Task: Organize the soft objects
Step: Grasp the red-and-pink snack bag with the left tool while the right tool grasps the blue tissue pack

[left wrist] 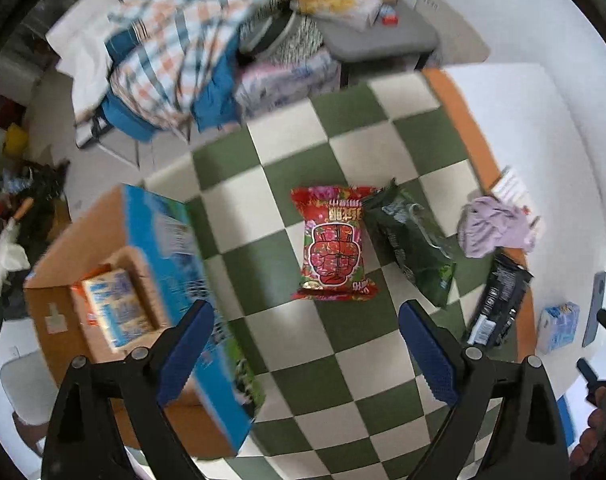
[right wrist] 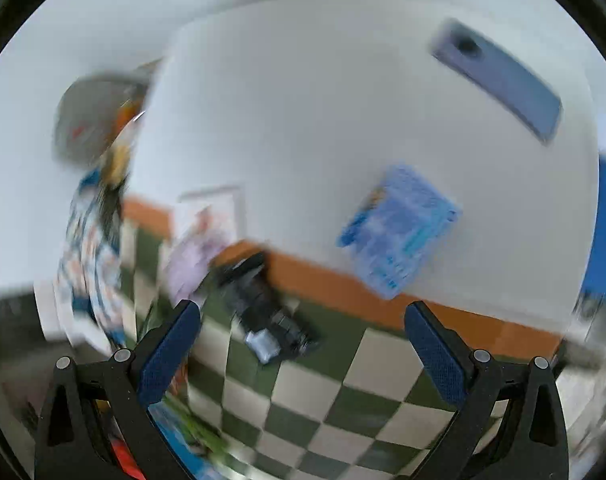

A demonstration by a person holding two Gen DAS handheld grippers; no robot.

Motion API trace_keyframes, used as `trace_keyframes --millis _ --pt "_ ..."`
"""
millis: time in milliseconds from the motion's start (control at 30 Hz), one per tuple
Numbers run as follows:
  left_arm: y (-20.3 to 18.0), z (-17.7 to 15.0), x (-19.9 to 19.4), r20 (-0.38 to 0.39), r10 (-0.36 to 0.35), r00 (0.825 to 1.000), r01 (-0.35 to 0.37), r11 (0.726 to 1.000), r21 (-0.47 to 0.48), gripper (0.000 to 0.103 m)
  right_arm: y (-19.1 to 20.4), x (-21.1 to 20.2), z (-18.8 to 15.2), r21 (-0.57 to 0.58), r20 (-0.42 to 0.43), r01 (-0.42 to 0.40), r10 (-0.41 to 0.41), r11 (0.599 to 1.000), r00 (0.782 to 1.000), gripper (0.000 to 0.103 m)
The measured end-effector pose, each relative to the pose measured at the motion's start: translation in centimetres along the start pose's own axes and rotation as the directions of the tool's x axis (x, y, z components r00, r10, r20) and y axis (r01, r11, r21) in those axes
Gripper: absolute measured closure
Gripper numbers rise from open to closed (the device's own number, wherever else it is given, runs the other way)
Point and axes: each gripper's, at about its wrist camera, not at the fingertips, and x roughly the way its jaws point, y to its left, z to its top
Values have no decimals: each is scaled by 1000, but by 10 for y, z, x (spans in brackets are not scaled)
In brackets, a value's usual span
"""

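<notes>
Landmark: the green-and-white checked mat [left wrist: 287, 184]. Nearest, the left gripper [left wrist: 306, 354] hangs over the mat's near part with its 2 blue pads [left wrist: 185, 354] spread wide and nothing between them, probably set to come down on a packet. The right gripper [right wrist: 303, 350], seen in its own blurred view, is likewise spread wide and empty above the mat's orange edge [right wrist: 343, 280].

At the mat's left side stands an open cardboard box [left wrist: 115, 240] with 1 pale packet [left wrist: 113, 306] inside, seemingly the collecting place. On the mat's middle lies a red snack bag [left wrist: 334, 245], flat, just beyond the left pads; touching its right side is a dark green bag [left wrist: 413, 246]. A black packet [left wrist: 497, 300] lies across the mat's right edge, a lilac cloth [left wrist: 495, 228] further along that edge. Off the mat to the right, on the white surface, lie a blue tissue pack [right wrist: 399, 232] and, farther, a phone [right wrist: 499, 80].
</notes>
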Motion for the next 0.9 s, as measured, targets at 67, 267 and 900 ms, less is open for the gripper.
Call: trace_keyframes --millis 67,267,900 --pt "-1 10 23 -51 -11 999 10 1000 -12 8 -17 21 14 84 -26 19 -17 996 1000 0" --pt "-4 28 89 -181 -8 983 4 1000 -22 8 -28 63 29 135 -65 91 -83 987 994 0" --pt "-31 44 133 -182 -39 983 39 999 -4 59 -32 105 31 160 -84 234 -223 959 971 26"
